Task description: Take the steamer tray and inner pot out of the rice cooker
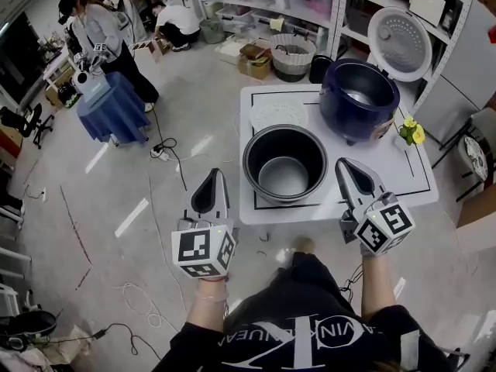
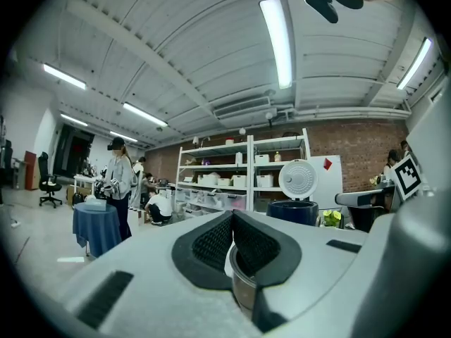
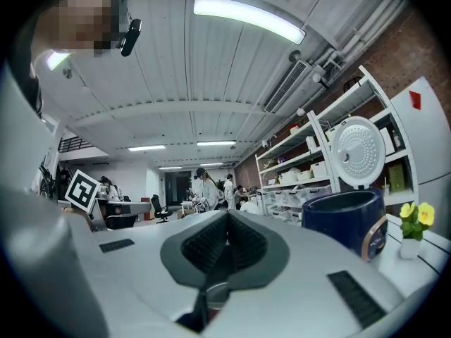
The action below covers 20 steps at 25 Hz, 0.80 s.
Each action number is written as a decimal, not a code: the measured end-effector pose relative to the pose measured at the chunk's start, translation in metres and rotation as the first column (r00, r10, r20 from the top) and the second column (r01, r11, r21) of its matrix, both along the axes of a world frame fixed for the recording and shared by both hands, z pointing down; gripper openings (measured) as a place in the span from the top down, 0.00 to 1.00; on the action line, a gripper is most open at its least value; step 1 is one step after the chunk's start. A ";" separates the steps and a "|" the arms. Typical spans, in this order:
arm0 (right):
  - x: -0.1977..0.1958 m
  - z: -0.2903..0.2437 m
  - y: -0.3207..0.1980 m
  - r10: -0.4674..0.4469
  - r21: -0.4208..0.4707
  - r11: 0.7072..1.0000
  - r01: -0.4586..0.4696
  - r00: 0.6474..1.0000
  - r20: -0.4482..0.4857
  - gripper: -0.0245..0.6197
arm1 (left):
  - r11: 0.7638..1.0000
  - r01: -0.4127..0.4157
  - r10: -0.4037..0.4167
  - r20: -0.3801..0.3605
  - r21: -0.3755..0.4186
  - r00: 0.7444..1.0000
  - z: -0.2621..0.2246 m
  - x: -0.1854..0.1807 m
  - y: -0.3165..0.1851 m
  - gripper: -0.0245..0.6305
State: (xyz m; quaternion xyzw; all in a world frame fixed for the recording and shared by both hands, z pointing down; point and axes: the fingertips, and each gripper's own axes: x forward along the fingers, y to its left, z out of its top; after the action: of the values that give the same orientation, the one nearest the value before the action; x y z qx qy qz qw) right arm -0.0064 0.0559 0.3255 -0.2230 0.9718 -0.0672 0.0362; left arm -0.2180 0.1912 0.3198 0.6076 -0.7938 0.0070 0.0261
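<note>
Judging from the head view, both parts look already out: the inner pot (image 1: 284, 163) stands on the near side of the white table (image 1: 418, 184), the steamer tray (image 1: 277, 115) lies just beyond it to the left, and the dark blue rice cooker (image 1: 359, 99) sits far right, lid (image 1: 399, 43) up. The left gripper (image 1: 215, 175) and right gripper (image 1: 346, 165) flank the pot without touching it. The left gripper view shows jaws clenched on nothing. The right gripper view shows the same, so a good finish means drawing both back level, clear of the pot's rim
</note>
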 end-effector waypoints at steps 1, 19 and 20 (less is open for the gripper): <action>-0.001 0.000 0.000 -0.003 -0.001 1.000 0.003 1.000 -0.001 0.96 | 1.000 0.004 -0.004 -0.001 -0.005 1.000 0.001 -0.001 0.002 0.95; -0.007 0.010 0.002 -0.024 0.001 1.000 0.024 1.000 -0.019 0.96 | 0.999 0.037 -0.037 0.000 -0.026 0.999 0.010 -0.012 0.008 0.95; -0.007 0.010 0.002 -0.022 -0.004 1.000 0.022 1.000 -0.019 0.96 | 0.999 0.037 -0.037 -0.003 -0.028 0.999 0.010 -0.012 0.007 0.95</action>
State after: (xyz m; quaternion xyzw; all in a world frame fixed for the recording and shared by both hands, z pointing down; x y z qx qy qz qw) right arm -0.0137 0.0577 0.3350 -0.2128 0.9745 -0.0670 0.0256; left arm -0.2302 0.1984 0.3299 0.5925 -0.8046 0.0166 0.0361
